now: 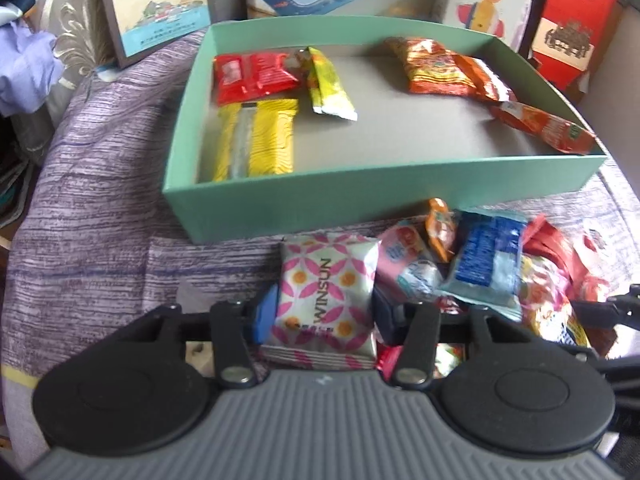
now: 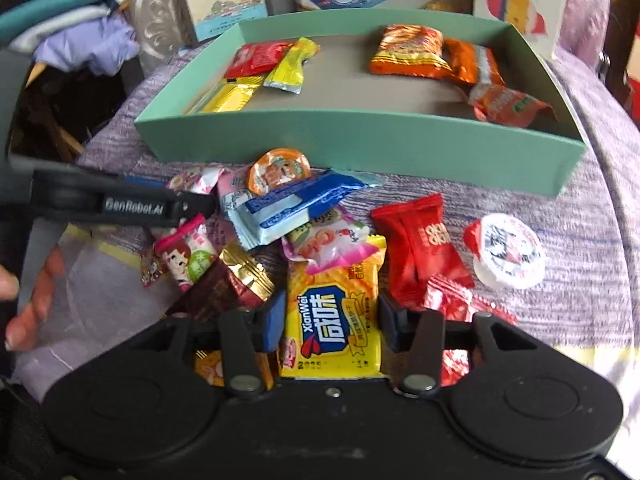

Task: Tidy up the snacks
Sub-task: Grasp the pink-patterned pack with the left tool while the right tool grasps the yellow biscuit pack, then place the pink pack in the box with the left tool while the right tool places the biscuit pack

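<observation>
My left gripper (image 1: pixel 324 308) is shut on a pink-and-white flowered snack packet (image 1: pixel 328 280), with a blue pad against each side. My right gripper (image 2: pixel 332 320) is shut on a yellow snack packet (image 2: pixel 332 320) with blue lettering. Both hang over a loose pile of snacks (image 2: pixel 320 236) in front of a teal box (image 1: pixel 280 208). In the box lie a red packet (image 1: pixel 252 74), a yellow bar (image 1: pixel 260 140) and a yellow stick (image 1: pixel 328 84) at the left, and orange packets (image 1: pixel 436 66) at the right. A black finger (image 2: pixel 160 208) of the left gripper crosses the right wrist view.
The pile holds a blue packet (image 2: pixel 292 208), an orange jelly cup (image 2: pixel 278 170), a red packet (image 2: pixel 416 244) and a white jelly cup (image 2: pixel 508 250), all on purple striped cloth (image 1: pixel 100 200). Cartons (image 1: pixel 156 4) stand behind the box. A person's hand (image 2: pixel 32 300) is at the left edge.
</observation>
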A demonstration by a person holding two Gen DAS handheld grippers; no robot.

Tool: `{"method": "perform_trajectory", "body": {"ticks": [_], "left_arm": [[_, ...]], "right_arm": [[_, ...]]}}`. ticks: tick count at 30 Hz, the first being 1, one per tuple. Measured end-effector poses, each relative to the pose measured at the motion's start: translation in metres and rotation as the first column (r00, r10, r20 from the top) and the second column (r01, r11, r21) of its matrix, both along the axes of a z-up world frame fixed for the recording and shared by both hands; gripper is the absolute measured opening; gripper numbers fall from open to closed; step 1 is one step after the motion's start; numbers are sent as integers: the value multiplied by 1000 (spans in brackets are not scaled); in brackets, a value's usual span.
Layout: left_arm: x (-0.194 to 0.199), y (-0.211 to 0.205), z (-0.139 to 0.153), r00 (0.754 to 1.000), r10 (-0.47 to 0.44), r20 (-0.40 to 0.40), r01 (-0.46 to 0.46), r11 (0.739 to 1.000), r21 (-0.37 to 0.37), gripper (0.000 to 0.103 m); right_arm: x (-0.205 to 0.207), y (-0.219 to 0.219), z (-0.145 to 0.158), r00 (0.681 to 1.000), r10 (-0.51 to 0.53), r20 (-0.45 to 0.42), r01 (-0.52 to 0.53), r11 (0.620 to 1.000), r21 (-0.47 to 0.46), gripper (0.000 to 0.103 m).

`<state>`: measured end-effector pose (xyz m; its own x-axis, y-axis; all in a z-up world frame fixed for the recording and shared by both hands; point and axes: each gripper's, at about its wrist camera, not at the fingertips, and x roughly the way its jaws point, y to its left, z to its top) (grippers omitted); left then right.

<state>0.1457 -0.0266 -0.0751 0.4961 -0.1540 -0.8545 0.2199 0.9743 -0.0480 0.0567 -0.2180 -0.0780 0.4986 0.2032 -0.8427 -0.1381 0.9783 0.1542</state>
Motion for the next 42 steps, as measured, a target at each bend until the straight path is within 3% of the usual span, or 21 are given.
{"method": "perform_trajectory", "body": {"ticks": [9, 21, 30, 36, 42], "left_arm": [[-16, 19, 17, 999, 50, 14, -49, 998, -42, 49], [-24, 26, 63, 994, 62, 85, -54, 994, -95, 49], [50, -12, 79, 987, 41, 153, -30, 997, -74, 49], [95, -24, 55, 991, 62, 117, -58, 998, -39, 49], [106, -19, 38, 994, 63, 86, -61, 998, -30, 49]], "right_arm": [[-14, -33, 14, 998, -63, -25, 66, 990, 121, 47], [-16, -73, 64, 987, -147, 61, 129, 965, 229, 47], [74, -78, 88, 970, -198, 140, 166, 962, 215, 47], [133, -66, 64, 976, -188, 108, 170, 973, 157, 47], [156, -67, 39, 980, -185, 69, 174, 975, 135, 47]]}}
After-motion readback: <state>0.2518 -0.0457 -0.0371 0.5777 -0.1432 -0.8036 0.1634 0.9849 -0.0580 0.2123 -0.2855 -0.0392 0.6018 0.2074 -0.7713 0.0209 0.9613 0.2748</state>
